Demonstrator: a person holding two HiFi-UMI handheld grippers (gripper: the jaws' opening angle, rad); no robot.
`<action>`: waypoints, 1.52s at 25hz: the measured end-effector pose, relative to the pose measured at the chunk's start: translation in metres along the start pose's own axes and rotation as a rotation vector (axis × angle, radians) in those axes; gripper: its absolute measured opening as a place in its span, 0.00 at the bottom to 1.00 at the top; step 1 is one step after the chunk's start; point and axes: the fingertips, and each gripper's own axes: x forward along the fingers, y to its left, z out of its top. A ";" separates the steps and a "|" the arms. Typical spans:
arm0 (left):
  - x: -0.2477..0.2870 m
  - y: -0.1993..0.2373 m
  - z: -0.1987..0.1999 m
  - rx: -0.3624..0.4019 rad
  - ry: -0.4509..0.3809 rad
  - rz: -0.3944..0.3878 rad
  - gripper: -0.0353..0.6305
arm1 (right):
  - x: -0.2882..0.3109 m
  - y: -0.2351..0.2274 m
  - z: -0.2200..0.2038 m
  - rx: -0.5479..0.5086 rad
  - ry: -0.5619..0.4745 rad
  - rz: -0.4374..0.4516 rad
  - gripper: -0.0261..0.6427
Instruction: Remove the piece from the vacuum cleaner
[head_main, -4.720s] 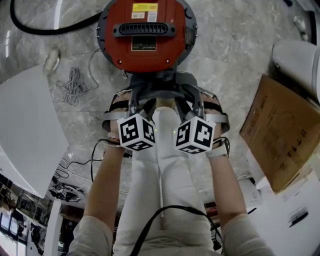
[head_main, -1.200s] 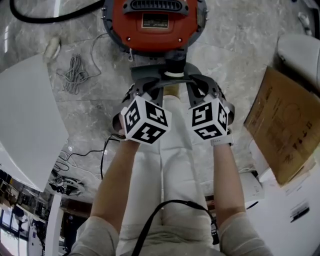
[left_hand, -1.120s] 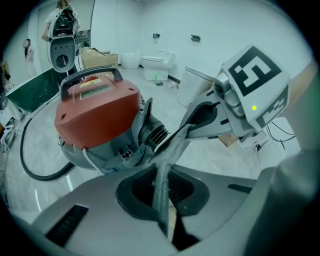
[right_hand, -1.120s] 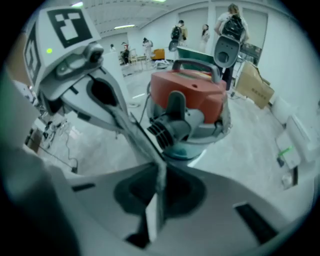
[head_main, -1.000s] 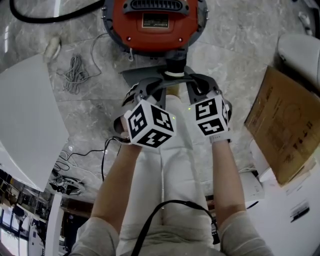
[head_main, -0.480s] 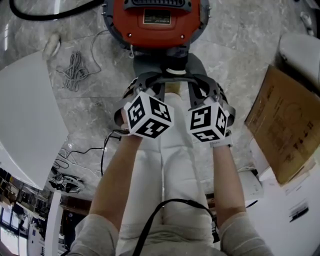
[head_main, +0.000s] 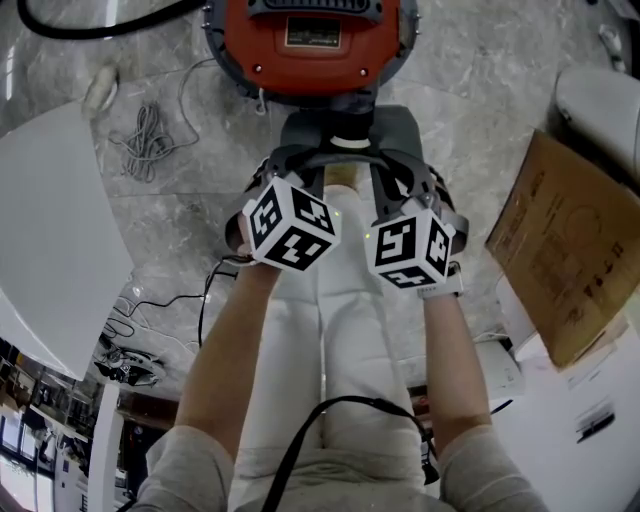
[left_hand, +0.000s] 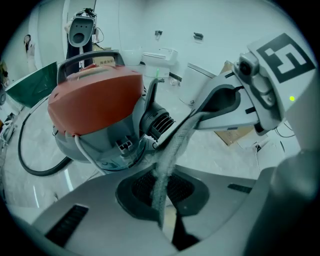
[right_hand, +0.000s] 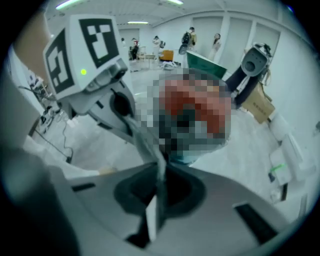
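While both pairs of fingers were clenched almost together, the left gripper (left_hand: 162, 220) and the right gripper (right_hand: 156, 200) each pinched the near edge of a thin grey piece (head_main: 395, 125). The piece sat broad side up, its long axis running crosswise from one gripper to the other. Its far edge pointed at the red vacuum cleaner (head_main: 310, 45) just beyond, over the marble floor (head_main: 480, 100).

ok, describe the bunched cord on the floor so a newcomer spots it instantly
Start at the round red vacuum cleaner on the marble floor, top of the head view. Left of it, beside the big white panel, lies the cord. Unlike the thick black hose nearby, it is thin, pale grey and loosely bunched.
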 end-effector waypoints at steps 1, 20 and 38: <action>-0.004 -0.002 0.000 0.000 0.001 0.004 0.10 | 0.002 0.000 -0.002 0.031 -0.006 0.009 0.08; -0.004 -0.010 0.008 0.027 -0.008 0.022 0.10 | 0.011 -0.002 -0.014 0.260 -0.021 0.093 0.08; -0.014 -0.006 0.004 -0.013 0.024 0.026 0.10 | 0.014 0.005 -0.012 0.508 -0.120 0.173 0.08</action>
